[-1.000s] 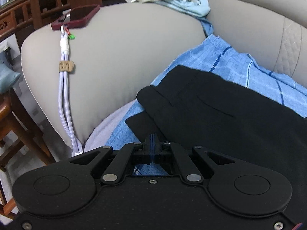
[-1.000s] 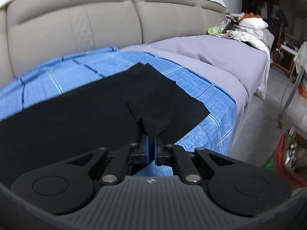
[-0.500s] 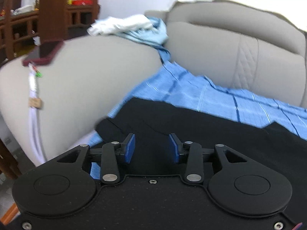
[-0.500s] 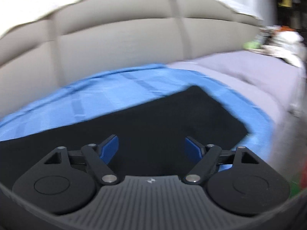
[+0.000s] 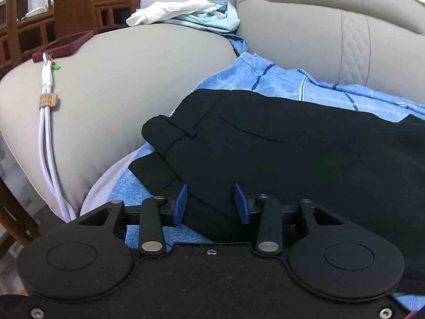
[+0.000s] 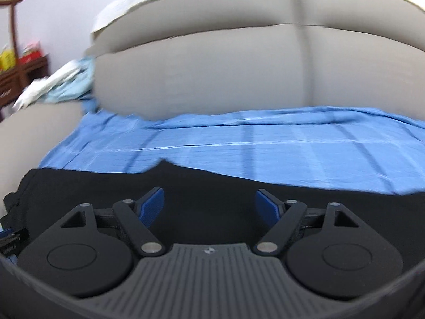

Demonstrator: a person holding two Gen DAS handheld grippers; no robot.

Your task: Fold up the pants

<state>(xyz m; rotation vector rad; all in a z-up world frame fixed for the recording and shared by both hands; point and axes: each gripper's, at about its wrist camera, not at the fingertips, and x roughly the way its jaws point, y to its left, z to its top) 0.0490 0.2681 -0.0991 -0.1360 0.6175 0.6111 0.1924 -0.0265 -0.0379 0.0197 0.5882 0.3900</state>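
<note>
Black pants (image 5: pixel 292 143) lie flat on the blue sheet (image 5: pixel 279 82), waistband at 10 o'clock, apparently folded once. Left gripper (image 5: pixel 211 203) apart, empty; right gripper (image 6: pixel 209 207) wide, jaws closing on nothing. Further folds likely remain

My right wrist view is smeared by motion: the sofa back (image 6: pixel 212 79), the blue sheet (image 6: pixel 265 148) and the pale clothes (image 6: pixel 53 85) at far left have no crisp edges. The black pants (image 5: pixel 292 159) run off the right edge of my left view, so I cannot see their legs' ends. The small tag (image 5: pixel 48 100) on the white cord (image 5: pixel 46 146) is too small to read.
</note>
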